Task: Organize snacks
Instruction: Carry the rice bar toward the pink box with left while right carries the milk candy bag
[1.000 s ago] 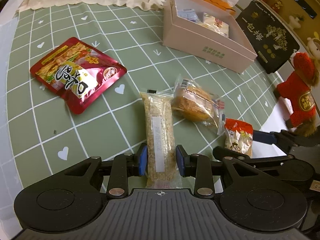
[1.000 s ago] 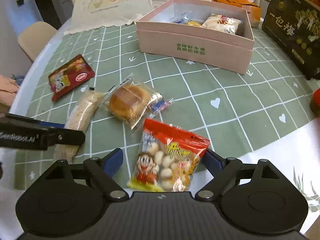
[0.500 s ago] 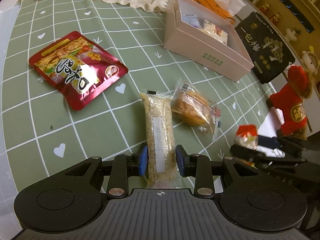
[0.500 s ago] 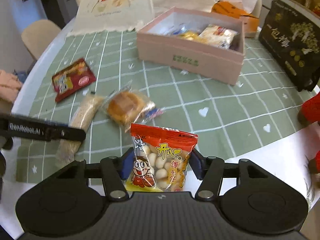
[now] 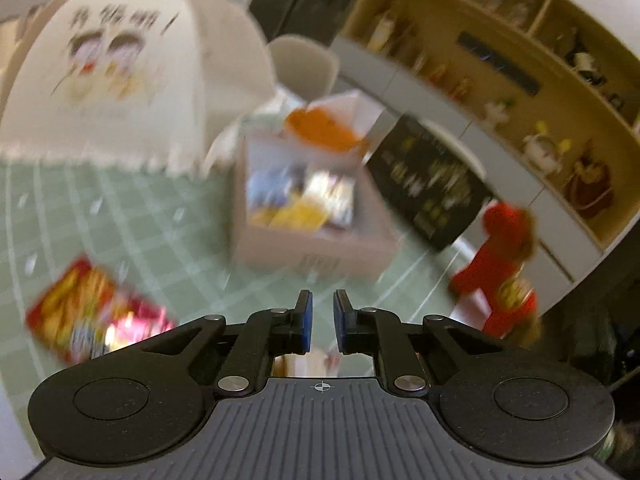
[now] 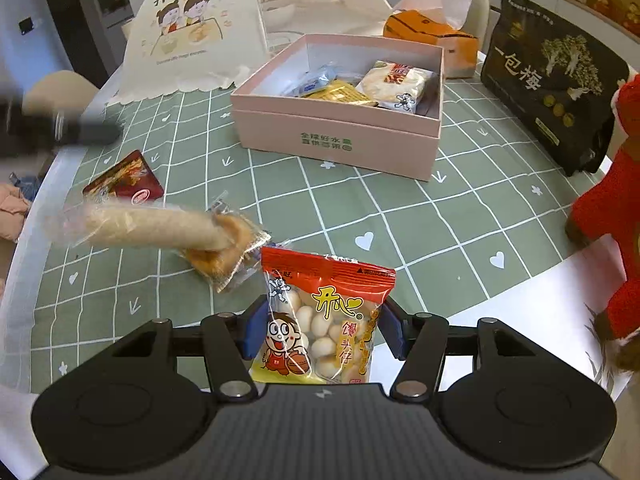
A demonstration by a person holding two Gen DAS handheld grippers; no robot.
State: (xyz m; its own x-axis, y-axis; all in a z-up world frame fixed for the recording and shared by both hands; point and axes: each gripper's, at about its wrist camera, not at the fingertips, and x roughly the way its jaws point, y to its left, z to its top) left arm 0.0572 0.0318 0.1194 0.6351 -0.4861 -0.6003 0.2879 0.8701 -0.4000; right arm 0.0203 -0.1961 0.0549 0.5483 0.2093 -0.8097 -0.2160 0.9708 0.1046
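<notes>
Clamps the biscuit packet (image 6: 328, 308) in the right gripper (image 6: 324, 324), now lifted off the table's (image 6: 400, 208) near edge. Loses the rice bar (image 6: 148, 226) from the left gripper (image 5: 320, 320), now nearly closed and empty; probably means regrasping.

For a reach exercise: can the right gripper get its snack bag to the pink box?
Probably yes: the pink box stands open-topped ahead of the right gripper and its snack bag, only tablecloth between; the wrapped bun lies leftward.

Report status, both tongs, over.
Right tongs shut on red snack bag. Left tongs nearly closed, hold unclear. Rice bar blurred by the pastry. Path to pink box open.
</notes>
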